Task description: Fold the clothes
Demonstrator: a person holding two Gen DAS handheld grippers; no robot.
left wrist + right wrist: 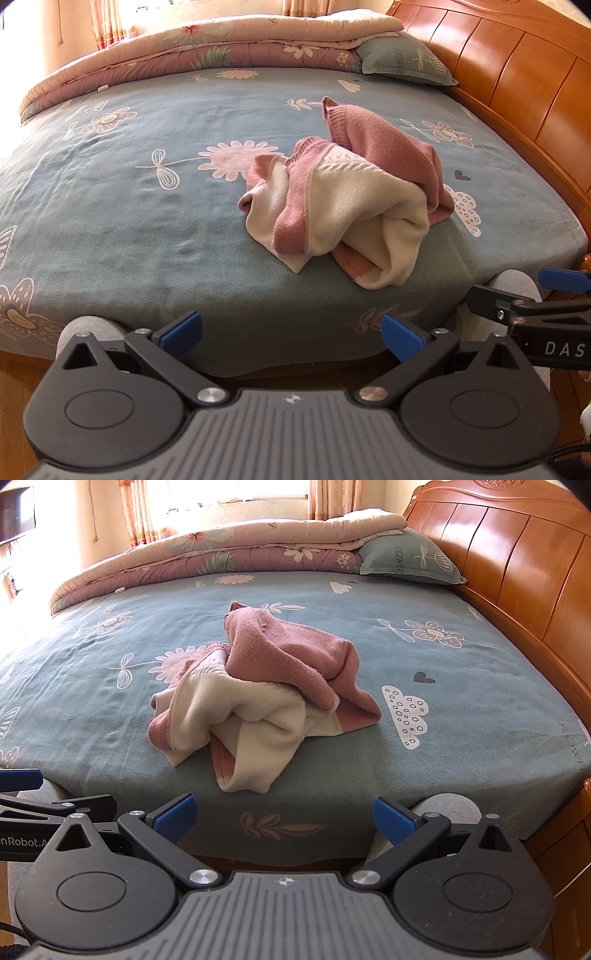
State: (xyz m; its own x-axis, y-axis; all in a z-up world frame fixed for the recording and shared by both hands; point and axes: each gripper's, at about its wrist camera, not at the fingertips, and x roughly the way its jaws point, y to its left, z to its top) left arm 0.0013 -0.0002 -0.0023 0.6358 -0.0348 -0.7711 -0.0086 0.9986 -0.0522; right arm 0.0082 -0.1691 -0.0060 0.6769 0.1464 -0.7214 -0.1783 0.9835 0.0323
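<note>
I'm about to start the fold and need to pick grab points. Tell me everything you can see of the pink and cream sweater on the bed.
The sweater is a soft knit, dusty pink outside with a cream fleecy inner side showing. It lies crumpled in a heap, partly inside out, on the blue-green floral bedsheet near the bed's front edge. A pink part with a ribbed edge is draped over the top. Cream folds spill toward the front. Only the sheet touches it; both grippers are open and short of it.

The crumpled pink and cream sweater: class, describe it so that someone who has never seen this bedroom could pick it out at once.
Start at the wide bed covered by a grey-blue flowered sheet, with its orange wooden headboard on the right. Near the front edge lies the crumpled pink and cream knitted sweater. Unlike the folded floral quilt and grey-blue pillow at the far side, it is a loose, unfolded heap.
</note>
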